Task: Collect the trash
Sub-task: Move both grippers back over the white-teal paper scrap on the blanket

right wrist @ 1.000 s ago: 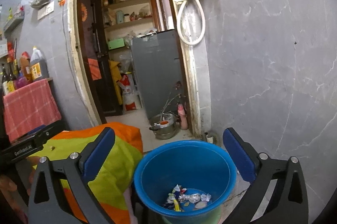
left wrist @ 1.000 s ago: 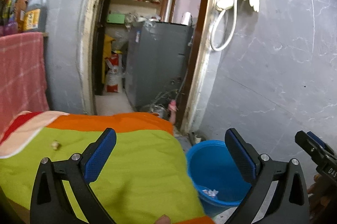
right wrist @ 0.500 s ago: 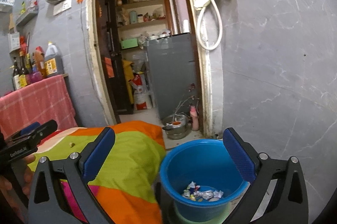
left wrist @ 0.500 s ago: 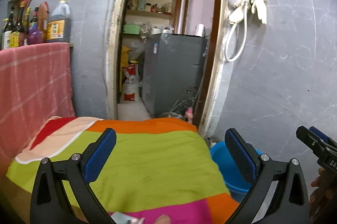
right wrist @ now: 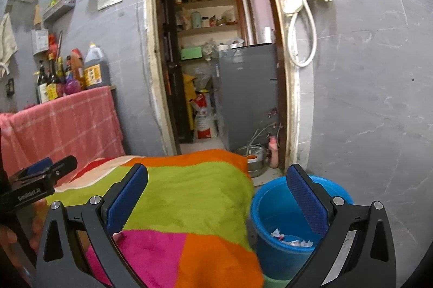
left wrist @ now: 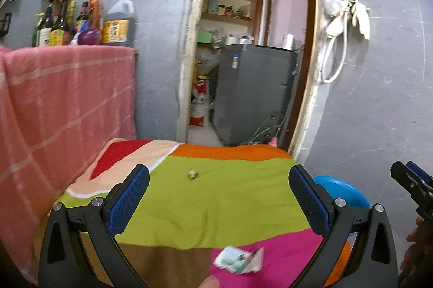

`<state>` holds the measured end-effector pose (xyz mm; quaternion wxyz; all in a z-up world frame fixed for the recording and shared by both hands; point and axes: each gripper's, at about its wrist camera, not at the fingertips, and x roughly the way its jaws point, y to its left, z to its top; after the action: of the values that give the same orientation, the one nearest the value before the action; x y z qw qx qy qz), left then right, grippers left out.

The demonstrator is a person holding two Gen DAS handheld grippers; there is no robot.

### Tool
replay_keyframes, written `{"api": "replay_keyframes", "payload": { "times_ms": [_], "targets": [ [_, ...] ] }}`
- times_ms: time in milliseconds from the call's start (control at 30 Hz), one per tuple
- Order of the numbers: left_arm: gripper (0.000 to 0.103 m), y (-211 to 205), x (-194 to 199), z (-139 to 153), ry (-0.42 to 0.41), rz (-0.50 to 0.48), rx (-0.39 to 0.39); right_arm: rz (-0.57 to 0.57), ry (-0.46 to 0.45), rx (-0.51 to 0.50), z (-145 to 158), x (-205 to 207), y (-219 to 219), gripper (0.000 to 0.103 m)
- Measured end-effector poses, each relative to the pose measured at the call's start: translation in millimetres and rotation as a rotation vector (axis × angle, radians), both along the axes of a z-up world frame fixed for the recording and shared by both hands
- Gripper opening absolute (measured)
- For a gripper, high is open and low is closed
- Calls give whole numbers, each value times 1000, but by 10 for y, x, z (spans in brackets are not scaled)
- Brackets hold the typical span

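Our left gripper (left wrist: pixel 218 193) hovers over the bright patchwork cloth (left wrist: pixel 216 204) with its blue-padded jaws spread wide and nothing between them. Two bits of trash lie on that cloth in the left wrist view: a small crumpled scrap (left wrist: pixel 193 174) at about 12 o'clock from the gripper, on the green patch, and a torn wrapper (left wrist: pixel 239 259) at about 5 o'clock, low in the frame on the pink patch, close to the camera. Neither touches the jaws.

Our right gripper (right wrist: pixel 216 193) is also wide apart and holds nothing. It points toward the edge of the cloth, with the blue bucket (right wrist: pixel 273 250) at about 4 o'clock, standing on the floor just beside the cloth's right edge. Crumpled wrappers (right wrist: pixel 291 239) already lie in the bottom of the bucket. In the left wrist view only a slice of the bucket shows at 3 o'clock, behind the right-hand jaw.

At 12 o'clock in both views an open doorway (right wrist: pixel 216 57) shows a grey cabinet (right wrist: pixel 249 93) and shelves. At 10 o'clock, bottles (left wrist: pixel 89 19) stand above a pink checked cloth (left wrist: pixel 62 103).
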<state>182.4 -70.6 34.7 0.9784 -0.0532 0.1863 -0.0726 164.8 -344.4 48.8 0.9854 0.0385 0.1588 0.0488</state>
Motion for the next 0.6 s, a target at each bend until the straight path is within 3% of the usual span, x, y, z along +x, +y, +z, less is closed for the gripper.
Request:
{"api": "replay_keyframes", "payload": {
  "times_ms": [333, 600],
  "targets": [
    [101, 374, -62, -236, 33, 75, 35, 69, 27, -9, -171, 60, 408, 103],
    [101, 672, 28, -495, 91, 126, 62, 167, 124, -32, -478, 216, 734, 103]
  ]
}}
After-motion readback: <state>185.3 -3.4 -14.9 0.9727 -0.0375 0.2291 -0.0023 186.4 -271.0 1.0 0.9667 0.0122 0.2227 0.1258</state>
